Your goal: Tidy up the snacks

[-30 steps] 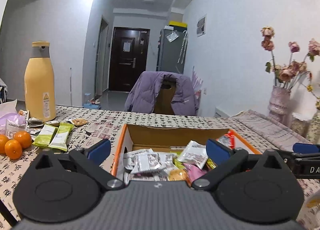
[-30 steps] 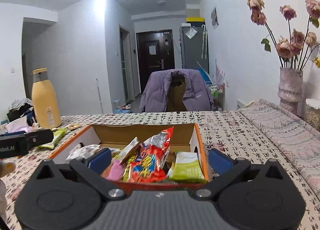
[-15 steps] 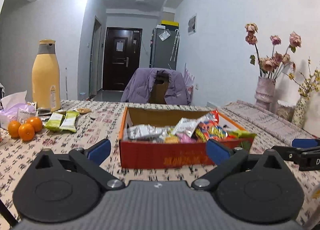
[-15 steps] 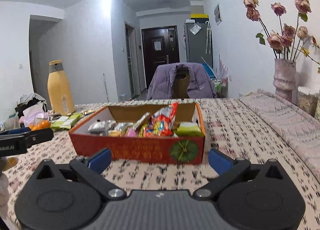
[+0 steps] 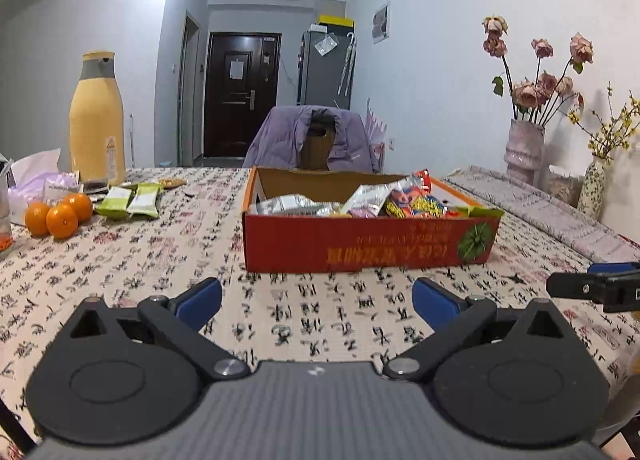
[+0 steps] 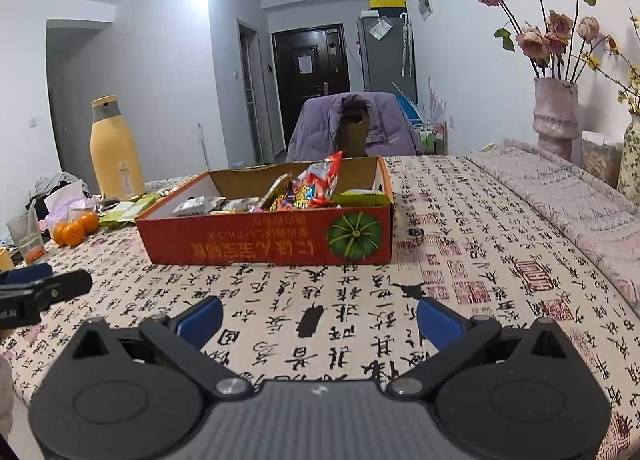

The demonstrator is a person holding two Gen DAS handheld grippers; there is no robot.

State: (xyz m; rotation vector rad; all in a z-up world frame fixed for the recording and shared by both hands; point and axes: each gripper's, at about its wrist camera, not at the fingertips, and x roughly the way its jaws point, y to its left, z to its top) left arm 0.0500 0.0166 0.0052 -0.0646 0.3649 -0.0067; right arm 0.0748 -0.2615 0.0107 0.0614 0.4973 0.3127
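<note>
A red cardboard box (image 5: 368, 248) (image 6: 272, 240) stands on the patterned tablecloth, filled with several snack packets (image 5: 372, 199) (image 6: 312, 187). Two green snack packets (image 5: 130, 199) lie on the cloth left of the box, also seen in the right wrist view (image 6: 124, 209). My left gripper (image 5: 316, 300) is open and empty, low over the cloth in front of the box. My right gripper (image 6: 318, 316) is open and empty, also in front of the box, right of the left one. Each gripper's tip shows at the edge of the other's view.
A tall yellow bottle (image 5: 96, 119) stands at the back left. Three oranges (image 5: 60, 215) and a crumpled bag (image 5: 40, 179) lie near the left edge, with a plastic cup (image 6: 26, 238). Vases with dried flowers (image 5: 524, 151) stand at right. A chair with a purple jacket (image 5: 312, 139) is behind the table.
Both grippers have pulled back from above the box toward the near table edge. The box, close beneath them a second ago, now stands farther away. Both stay open.
</note>
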